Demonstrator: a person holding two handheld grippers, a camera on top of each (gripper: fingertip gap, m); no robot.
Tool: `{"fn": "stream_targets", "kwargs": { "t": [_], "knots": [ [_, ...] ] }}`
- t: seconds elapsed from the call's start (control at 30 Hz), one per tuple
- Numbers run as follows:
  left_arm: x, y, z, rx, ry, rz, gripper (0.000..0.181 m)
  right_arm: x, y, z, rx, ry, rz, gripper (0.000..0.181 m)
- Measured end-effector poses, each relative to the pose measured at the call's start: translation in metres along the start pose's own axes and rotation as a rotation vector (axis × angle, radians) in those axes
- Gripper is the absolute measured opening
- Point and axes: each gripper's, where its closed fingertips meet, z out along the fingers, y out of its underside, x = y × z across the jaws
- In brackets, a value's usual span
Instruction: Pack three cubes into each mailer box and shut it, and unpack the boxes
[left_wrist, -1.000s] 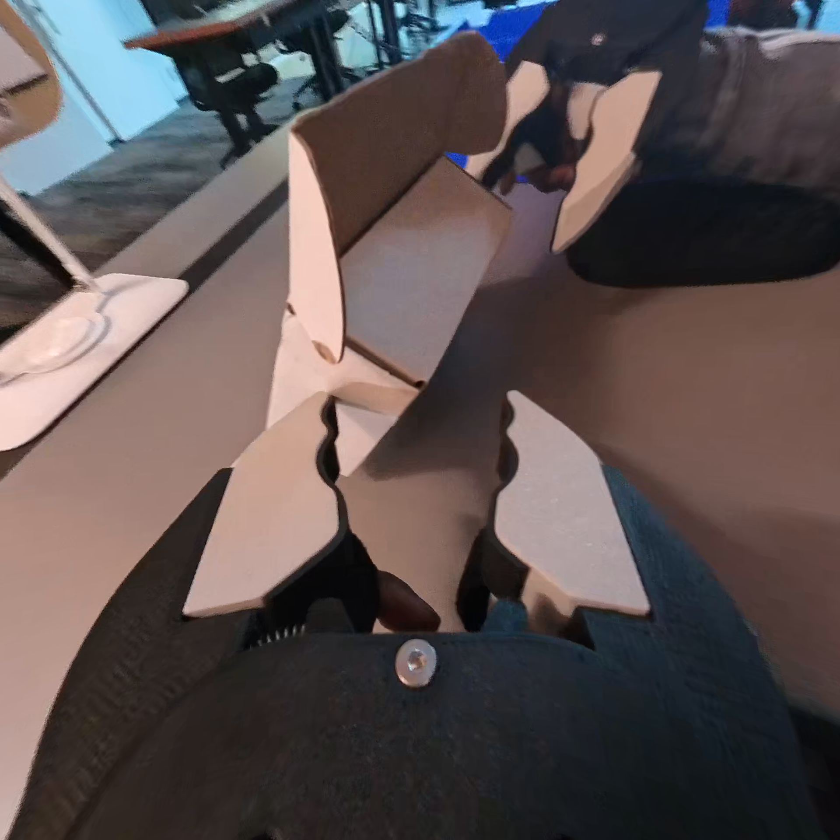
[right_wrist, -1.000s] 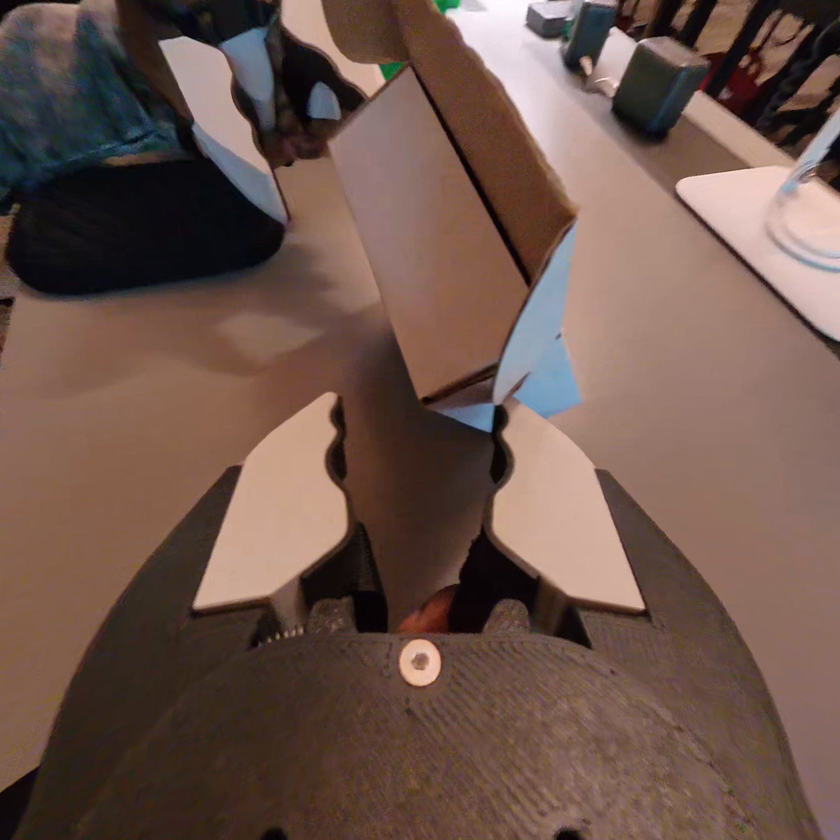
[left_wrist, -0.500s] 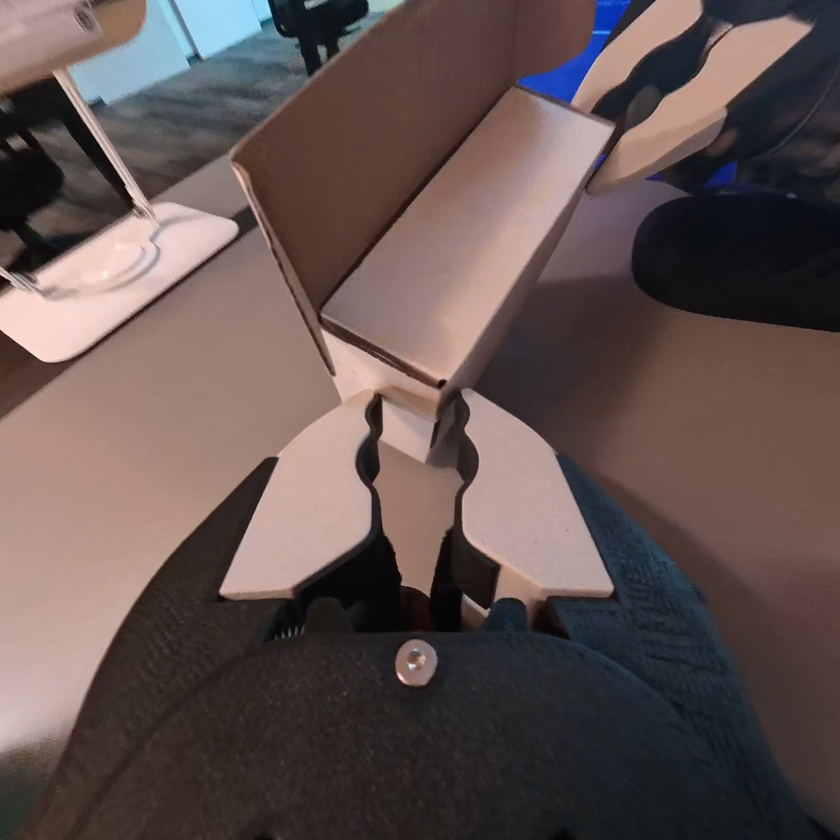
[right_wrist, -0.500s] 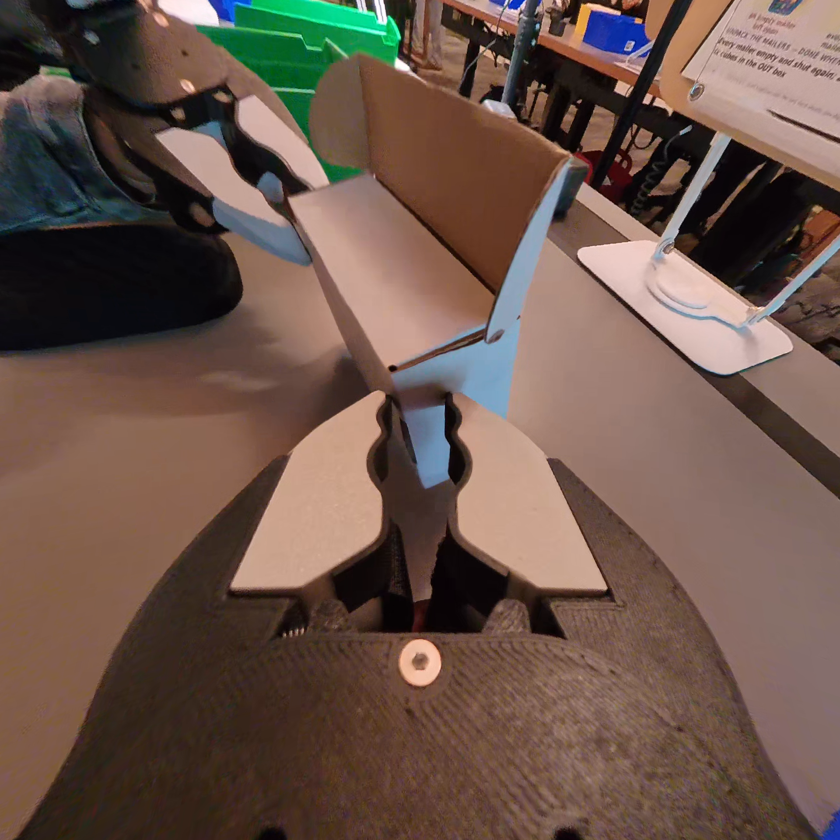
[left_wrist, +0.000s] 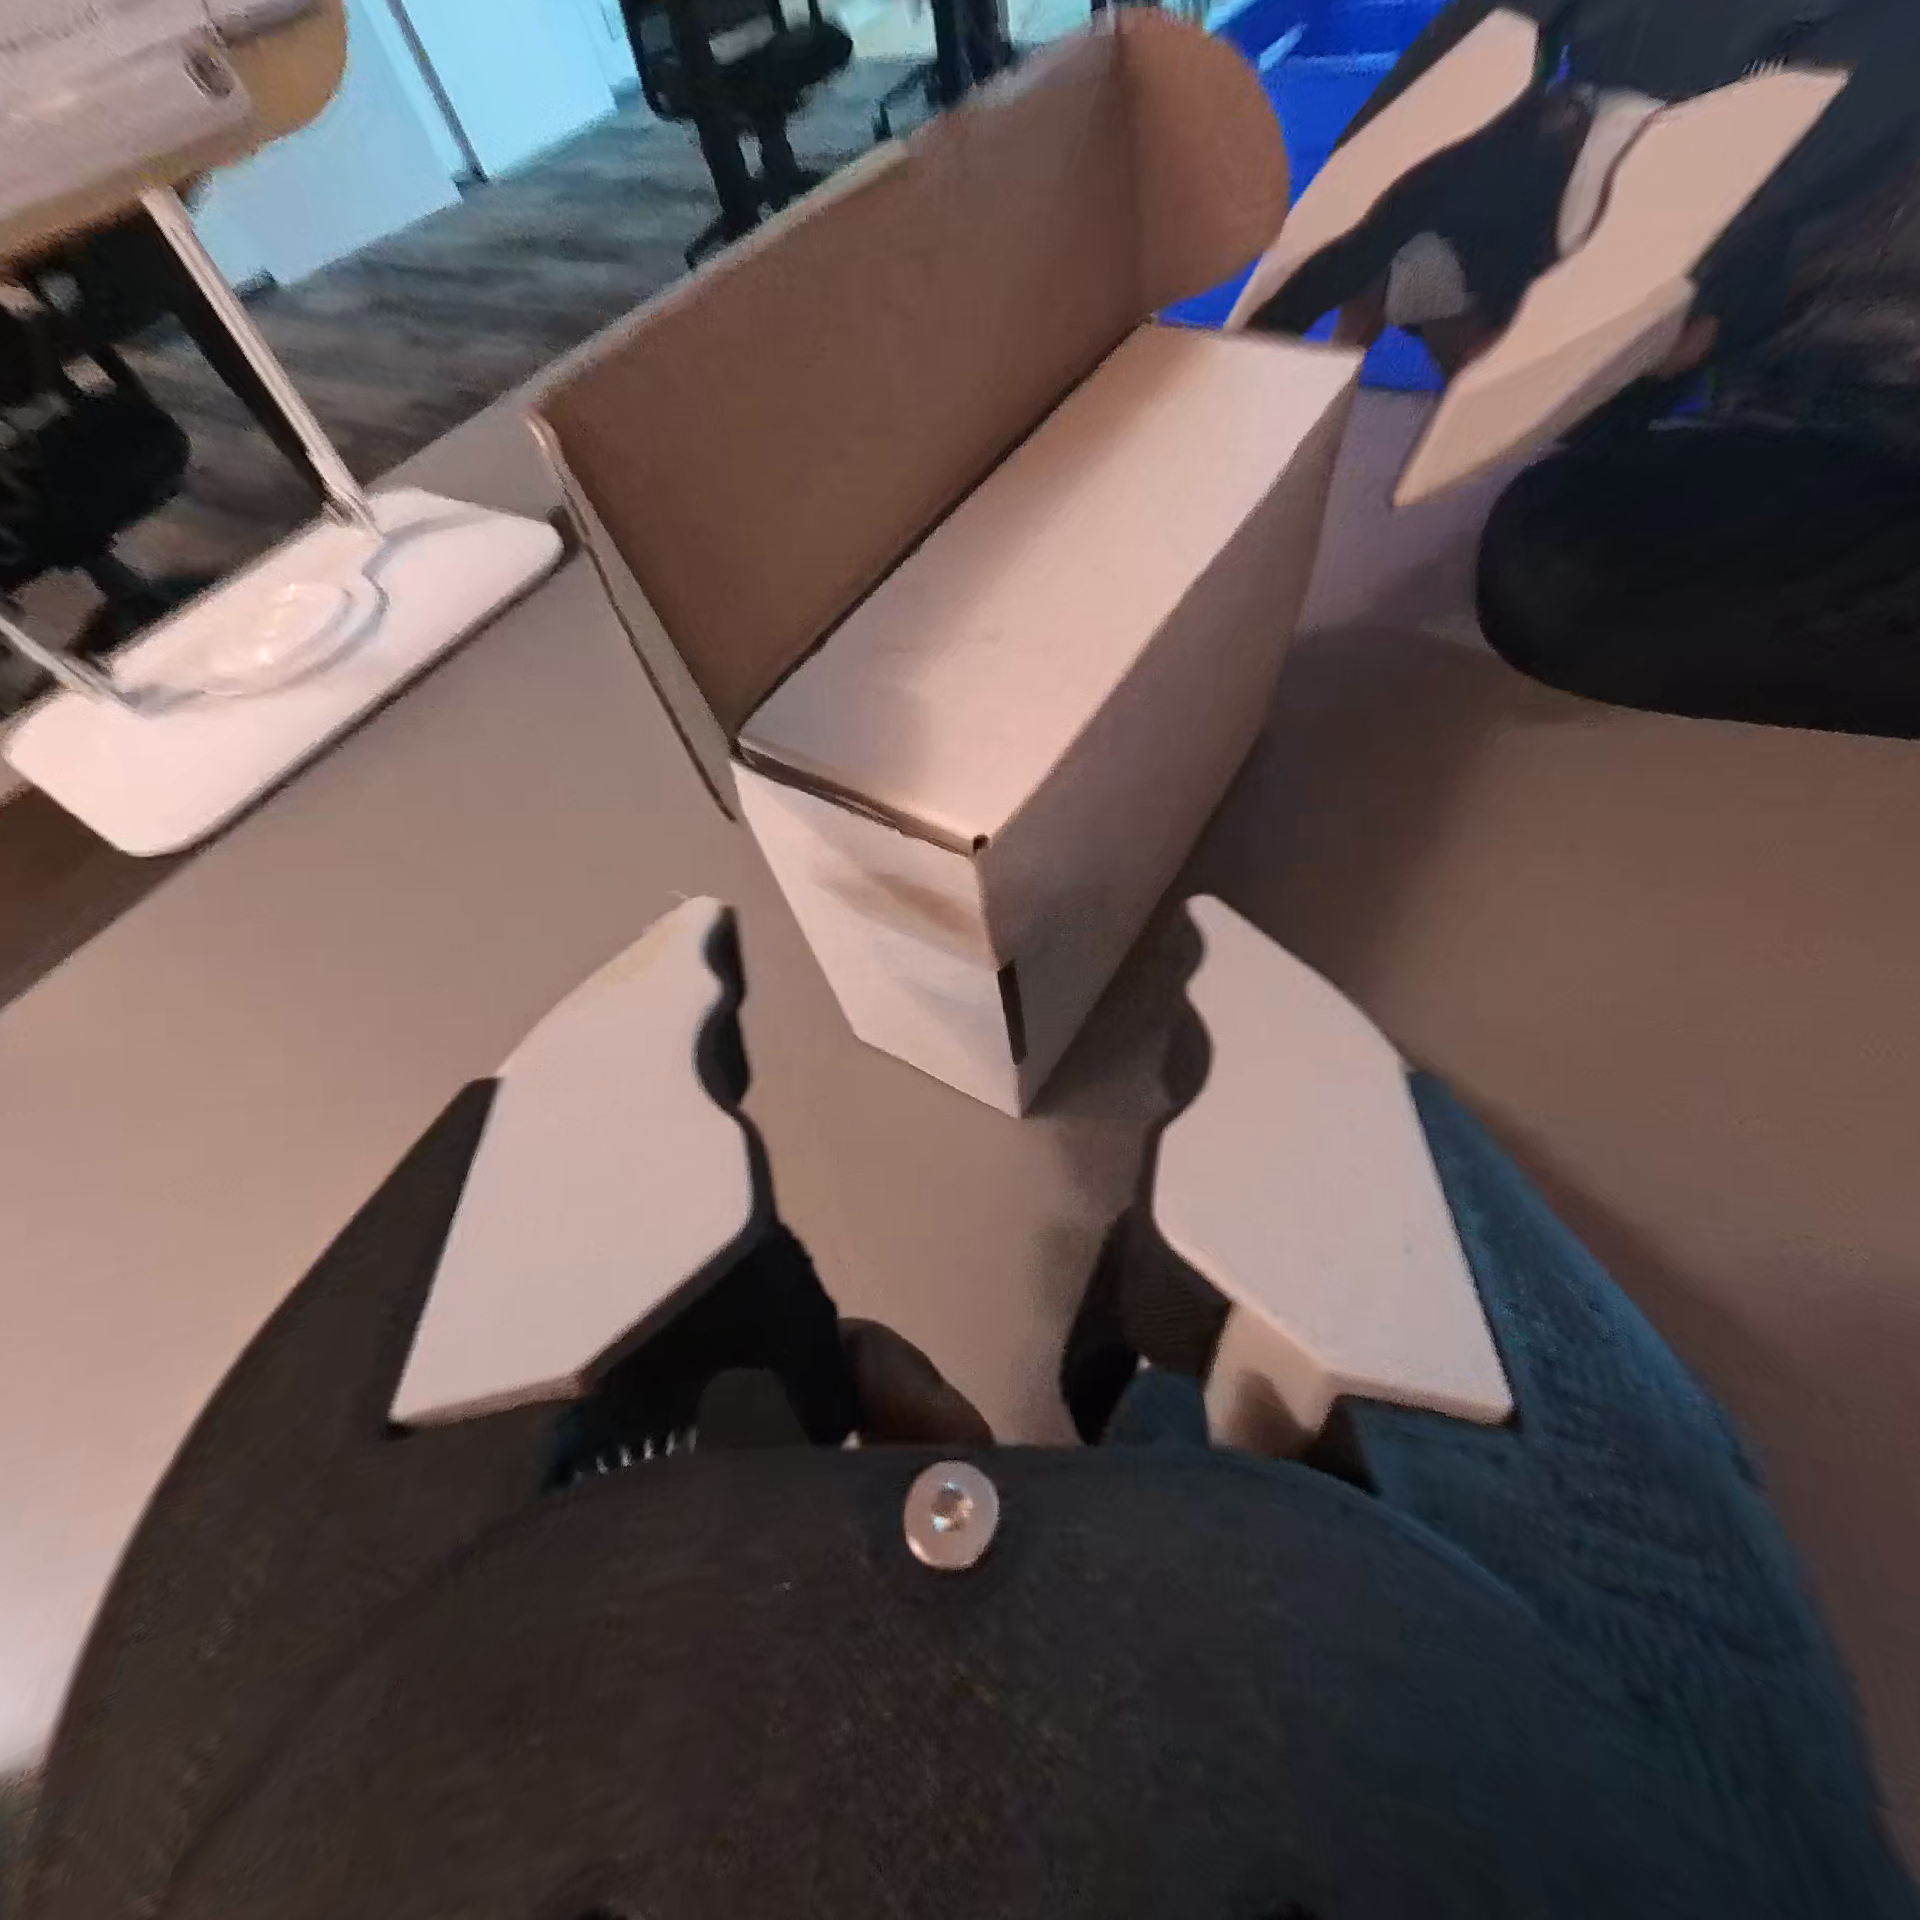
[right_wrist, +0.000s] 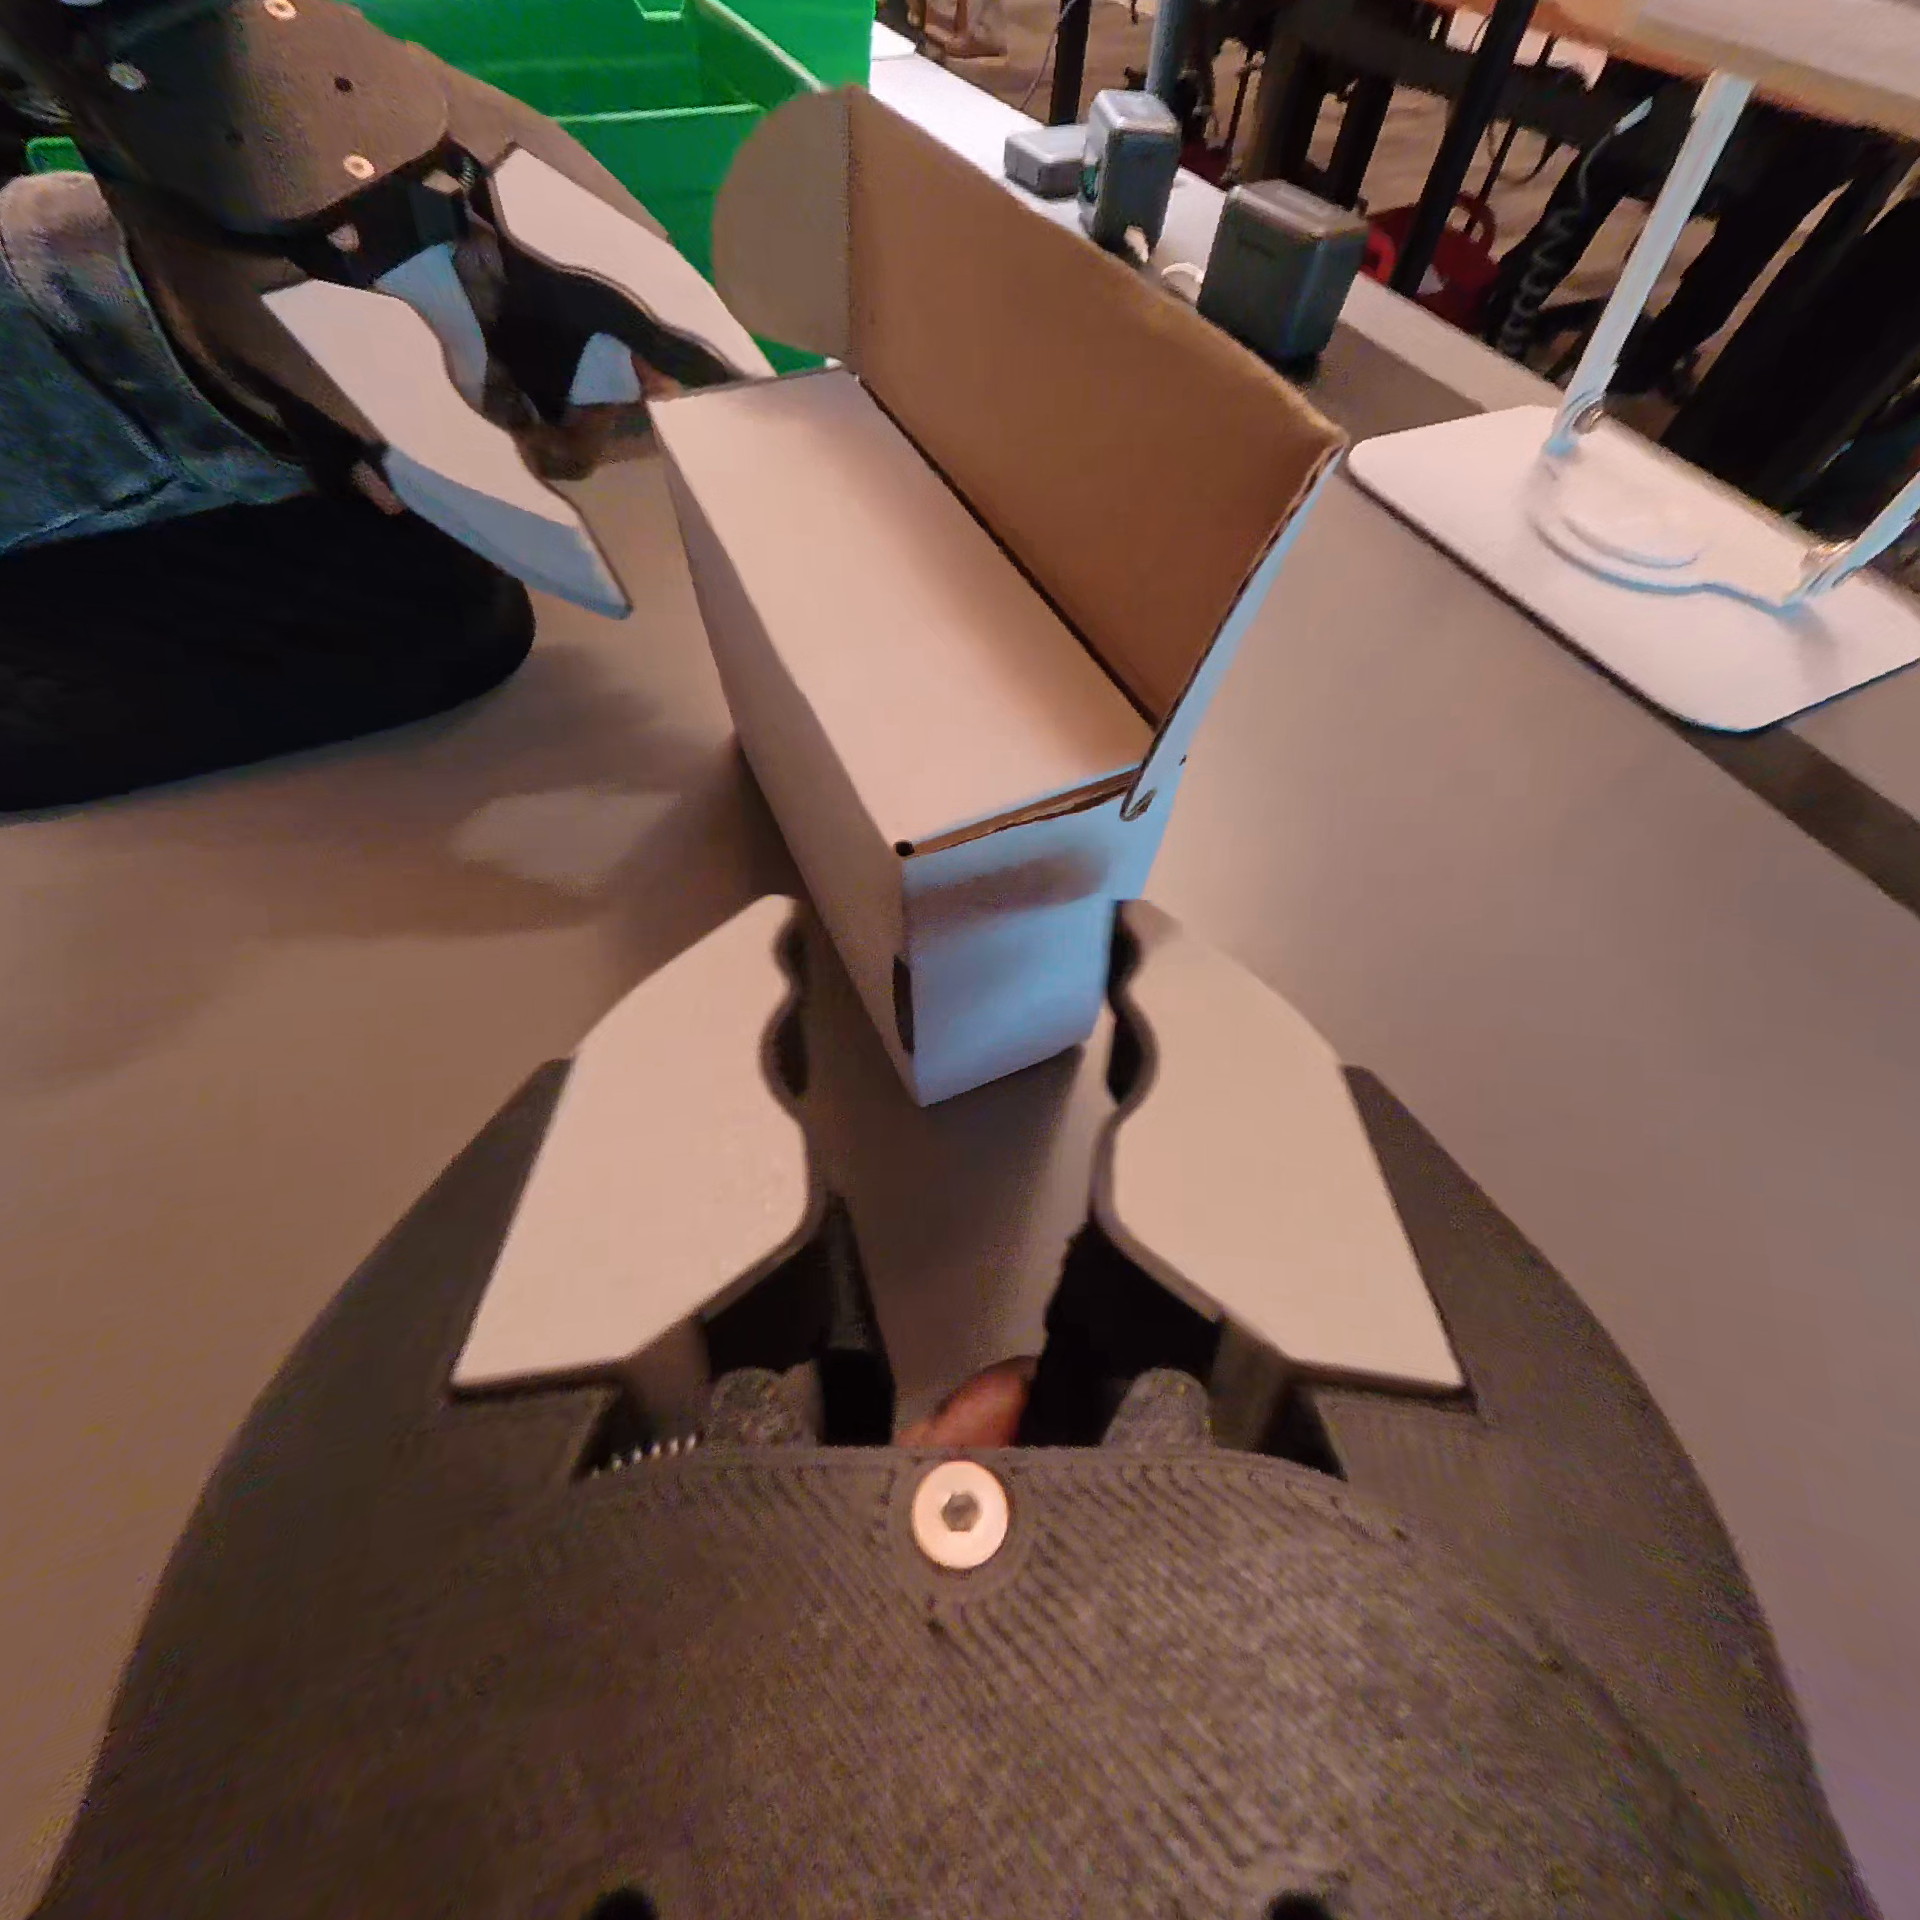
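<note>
Your long white cardboard mailer box (left_wrist: 1049, 665) (right_wrist: 894, 613) lies on the grey tabletop (left_wrist: 312, 1039) (right_wrist: 1558, 987) between your two grippers. Its brown-lined lid stands upright along the far long side with a rounded flap at one end, and you cannot tell what is inside, since only outer walls and the lid's inner face show. Your left gripper (left_wrist: 956, 925) has its pale flat fingers spread wide, with the box's near end just ahead of them and nothing pinched. Your right gripper (right_wrist: 951, 925) is also spread, its fingertips flanking the opposite end of the box. A green plastic bin (right_wrist: 665, 114) sits beyond the table edge; its contents are hidden.
</note>
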Motion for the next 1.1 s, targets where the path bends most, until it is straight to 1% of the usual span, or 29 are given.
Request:
{"fn": "stream_targets", "kwargs": {
  "t": [0.03,0.07,0.13,0.2,0.3,0.43,0.5,0.63,0.7,0.87,1.1],
  "knots": [
    [-0.003,-0.006,-0.002,0.045,-0.024,0.019,0.085,0.002,-0.003,-0.001,0.022,0.015,-0.024,0.07],
    [-0.007,-0.013,-0.003,0.09,-0.059,0.039,0.089,0.005,-0.008,-0.001,0.049,0.045,-0.048,0.078],
    [-0.008,-0.021,-0.004,0.14,-0.099,0.093,0.09,0.005,-0.016,-0.002,0.088,0.084,-0.111,0.082],
    [-0.005,-0.023,-0.003,0.133,-0.109,0.155,0.088,0.0,-0.02,-0.002,0.101,0.098,-0.17,0.074],
    [-0.005,-0.029,-0.003,0.139,-0.151,0.241,0.078,-0.003,-0.022,-0.001,0.086,0.127,-0.24,0.064],
    [-0.002,-0.033,-0.002,0.135,-0.146,0.244,0.074,-0.004,-0.021,0.001,0.071,0.128,-0.251,0.062],
    [-0.002,-0.032,-0.001,0.134,-0.16,0.265,0.071,-0.004,-0.021,0.001,0.068,0.132,-0.263,0.058],
    [0.0,-0.035,-0.001,0.146,-0.179,0.298,0.062,-0.003,-0.019,0.002,0.045,0.163,-0.314,0.055],
    [0.001,-0.033,0.0,0.132,-0.174,0.297,0.061,-0.003,-0.017,0.002,0.028,0.17,-0.333,0.053],
    [0.001,-0.029,0.001,0.102,-0.228,0.399,0.059,-0.003,-0.017,0.001,0.025,0.175,-0.367,0.049],
    [0.001,-0.029,0.0,0.105,-0.231,0.422,0.06,-0.002,-0.016,-0.004,0.031,0.174,-0.402,0.047]
  ]
}}
